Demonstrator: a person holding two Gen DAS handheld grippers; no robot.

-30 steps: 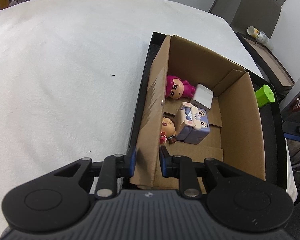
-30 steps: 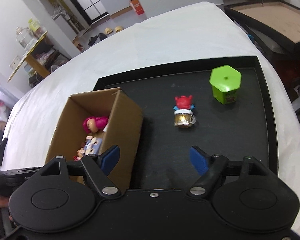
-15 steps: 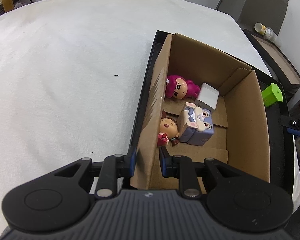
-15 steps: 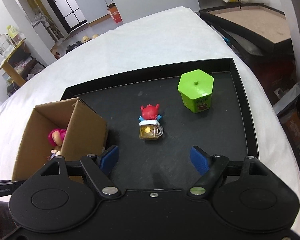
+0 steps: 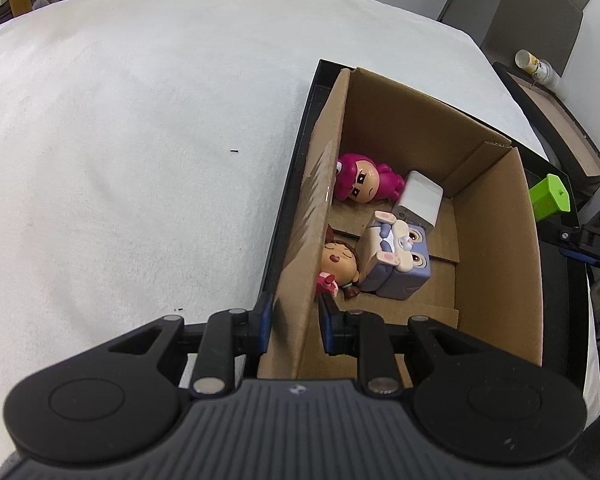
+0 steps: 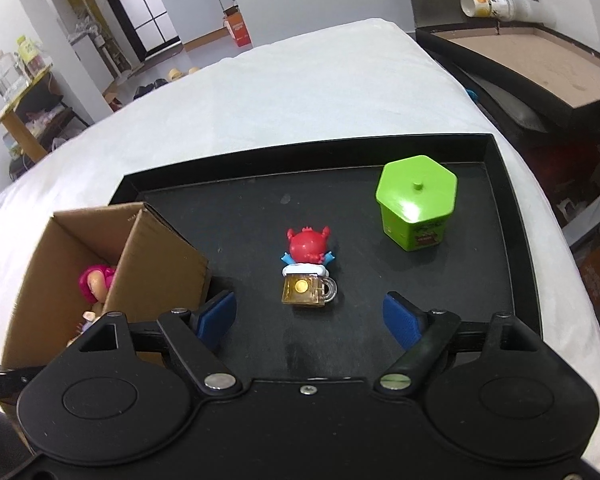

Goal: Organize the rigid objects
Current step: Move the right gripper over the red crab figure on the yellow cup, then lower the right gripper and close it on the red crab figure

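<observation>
Sitting centre frame on the black tray, the red figurine is judged light, hard and slick; its squat mug base is best pinched. The right tool is spread wide, empty, just short. The left tool is clamped on the cardboard box wall.

Matt cardboard box, glossy plastic green container, matt black tray.

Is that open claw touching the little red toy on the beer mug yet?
Apart. The right wrist view shows the right gripper open, black tray visible between its pads and the red toy.
</observation>
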